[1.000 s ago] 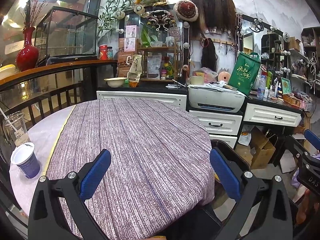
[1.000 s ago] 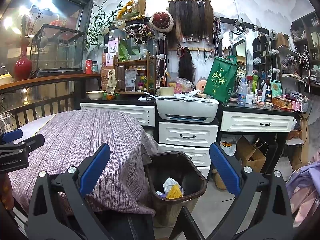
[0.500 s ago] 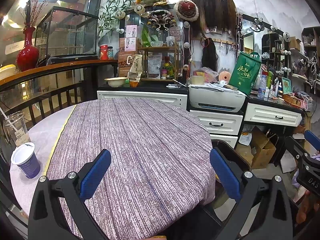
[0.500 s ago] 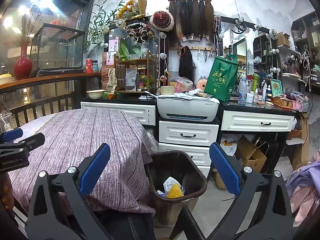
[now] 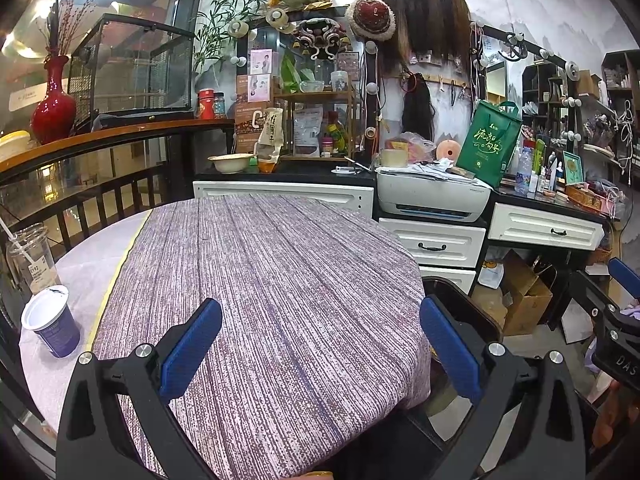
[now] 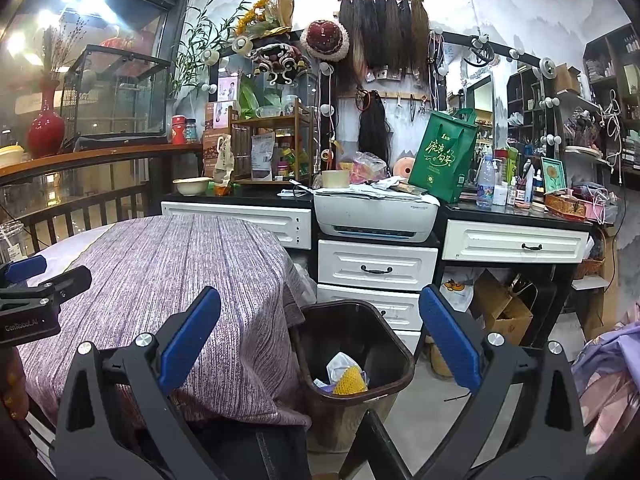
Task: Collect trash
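Notably, bin [image 6: 394, 364] beside table [image 5: 280, 280] was dark brown w/ white and yellow trash [image 6: 346, 374] inside; left gripper [image 5: 320, 344] and right gripper [image 6: 320, 344] both spread wide, empty.

Ahead of the gripper stands a white printer [image 5: 434, 198], a green bag [image 5: 488, 142] right of it, and a red vase [image 5: 54, 106] far off to the left.

Cloth [image 5: 280, 300] on bench: purple-white fine stripes, yellow edge line. Cup [image 5: 52, 326] left of left jaws: dark blue, white rim. Bin [image 6: 354, 354] between right jaws: dark brown, yellow mesh [image 6: 349, 380] and white scraps inside. Both grippers black with blue pads [image 5: 192, 346]. Far ahead: green bag [image 6: 442, 156], red vase [image 5: 53, 106], white drawers [image 6: 376, 264].
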`<move>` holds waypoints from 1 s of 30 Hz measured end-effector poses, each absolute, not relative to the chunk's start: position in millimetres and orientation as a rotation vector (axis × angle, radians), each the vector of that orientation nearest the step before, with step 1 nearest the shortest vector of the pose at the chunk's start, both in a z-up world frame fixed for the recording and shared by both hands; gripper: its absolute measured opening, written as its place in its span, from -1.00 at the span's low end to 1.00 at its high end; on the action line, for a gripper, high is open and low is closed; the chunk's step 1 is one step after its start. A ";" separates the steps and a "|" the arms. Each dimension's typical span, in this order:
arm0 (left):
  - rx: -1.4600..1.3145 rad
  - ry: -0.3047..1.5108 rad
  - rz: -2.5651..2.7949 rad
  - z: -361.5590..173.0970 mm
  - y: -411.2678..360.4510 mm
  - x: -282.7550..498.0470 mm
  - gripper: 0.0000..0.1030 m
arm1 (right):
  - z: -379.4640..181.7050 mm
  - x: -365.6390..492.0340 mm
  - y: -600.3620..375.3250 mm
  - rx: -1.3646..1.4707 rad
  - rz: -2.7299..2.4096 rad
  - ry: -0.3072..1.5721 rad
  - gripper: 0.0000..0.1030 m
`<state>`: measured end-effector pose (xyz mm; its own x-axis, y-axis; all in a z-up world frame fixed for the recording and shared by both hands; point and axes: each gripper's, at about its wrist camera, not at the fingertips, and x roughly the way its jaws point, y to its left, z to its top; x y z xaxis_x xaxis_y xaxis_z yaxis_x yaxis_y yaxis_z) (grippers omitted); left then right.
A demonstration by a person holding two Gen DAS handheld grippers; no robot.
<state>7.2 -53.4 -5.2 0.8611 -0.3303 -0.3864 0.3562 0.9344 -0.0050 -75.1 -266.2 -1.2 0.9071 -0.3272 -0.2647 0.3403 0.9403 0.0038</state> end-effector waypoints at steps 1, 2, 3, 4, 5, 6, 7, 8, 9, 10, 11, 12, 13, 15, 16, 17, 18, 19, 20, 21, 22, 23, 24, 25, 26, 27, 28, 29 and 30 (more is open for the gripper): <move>0.067 0.392 -0.360 -5.3 -53.2 7.2 0.90 | -1.0 -75.8 -266.0 0.051 -0.344 0.262 0.89; 0.068 0.392 -0.359 -6.1 -53.0 7.3 0.90 | -1.0 -75.6 -266.0 0.054 -0.344 0.260 0.89; 0.070 0.391 -0.359 -6.2 -53.0 7.5 0.90 | -0.7 -75.8 -266.4 0.055 -0.343 0.260 0.89; 0.071 0.391 -0.359 -7.1 -52.8 7.4 0.90 | -0.4 -76.0 -266.4 0.054 -0.343 0.259 0.89; 0.071 0.392 -0.359 -7.1 -52.8 7.6 0.90 | -0.4 -76.1 -266.7 0.053 -0.344 0.258 0.89; 0.072 0.391 -0.359 -7.8 -52.8 7.3 0.90 | -0.5 -76.2 -266.7 0.053 -0.346 0.258 0.89; 0.072 0.391 -0.358 -7.7 -53.0 7.3 0.90 | -0.4 -75.7 -267.2 0.054 -0.345 0.258 0.89; 0.073 0.391 -0.359 -8.4 -52.3 7.1 0.90 | -0.3 -75.6 -267.4 0.056 -0.346 0.258 0.89; 0.073 0.392 -0.359 -8.1 -52.7 7.2 0.90 | -0.3 -75.7 -267.6 0.057 -0.346 0.258 0.89; 0.072 0.391 -0.357 -8.3 -52.5 7.1 0.90 | 0.1 -75.6 -267.8 0.057 -0.346 0.258 0.89; 0.072 0.392 -0.358 -7.7 -52.9 7.2 0.90 | 0.1 -75.6 -267.7 0.056 -0.346 0.258 0.89; 0.072 0.392 -0.359 -7.6 -53.1 7.3 0.90 | 0.1 -75.5 -267.8 0.056 -0.346 0.259 0.89; 0.073 0.392 -0.359 -7.5 -53.2 7.3 0.90 | 0.2 -75.4 -267.8 0.054 -0.345 0.260 0.89; 0.073 0.392 -0.358 -7.5 -53.4 7.2 0.90 | 0.5 -75.7 -267.8 0.053 -0.344 0.260 0.89; 0.074 0.392 -0.359 -8.0 -52.7 7.1 0.90 | 0.6 -75.7 -267.8 0.053 -0.343 0.261 0.89; 0.073 0.392 -0.359 -7.5 -53.2 7.1 0.90 | 1.0 -75.7 -267.9 0.053 -0.343 0.262 0.89; 0.073 0.390 -0.359 -7.5 -53.0 6.9 0.90 | 1.0 -75.8 -267.9 0.051 -0.343 0.262 0.89; 0.073 0.389 -0.358 -7.7 -52.8 6.9 0.90 | 1.3 -75.7 -267.6 0.051 -0.343 0.262 0.89; 0.073 0.390 -0.358 -7.6 -53.4 7.4 0.90 | 1.4 -75.7 -267.6 0.052 -0.344 0.261 0.89; 0.073 0.390 -0.358 -8.0 -53.3 7.8 0.90 | 1.1 -75.6 -267.6 0.053 -0.343 0.261 0.89; 0.073 0.390 -0.358 -7.5 -53.6 7.7 0.90 | 1.0 -75.6 -267.7 0.054 -0.343 0.262 0.89; 0.073 0.390 -0.358 -7.7 -53.4 7.7 0.90 | 1.0 -75.7 -267.8 0.054 -0.342 0.263 0.89; 0.074 0.390 -0.359 -7.4 -53.5 7.7 0.90 | 1.1 -75.6 -267.6 0.052 -0.344 0.261 0.89; 0.074 0.390 -0.359 -8.0 -53.0 7.7 0.90 | 1.1 -75.6 -267.7 0.052 -0.344 0.261 0.89; 0.074 0.389 -0.358 -8.0 -52.9 7.5 0.90 | 1.3 -75.5 -268.1 0.053 -0.343 0.262 0.89; 0.074 0.388 -0.359 -7.7 -53.1 7.6 0.90 | 1.2 -75.5 -268.1 0.053 -0.343 0.263 0.89; 0.075 0.388 -0.360 -7.1 -53.2 7.8 0.90 | 1.2 -75.6 -268.1 0.054 -0.343 0.262 0.89; 0.075 0.388 -0.359 -7.1 -53.3 7.7 0.90 | 1.3 -75.7 -268.0 0.054 -0.343 0.261 0.89; 0.075 0.388 -0.359 -7.6 -53.0 7.8 0.90 | 1.4 -75.7 -268.1 0.053 -0.343 0.260 0.89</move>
<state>7.8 -53.0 -7.6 0.8635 -0.3280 -0.3831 0.3565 0.9343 0.0038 -75.7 -268.1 1.4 0.9088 -0.3255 -0.2610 0.3392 0.9407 0.0078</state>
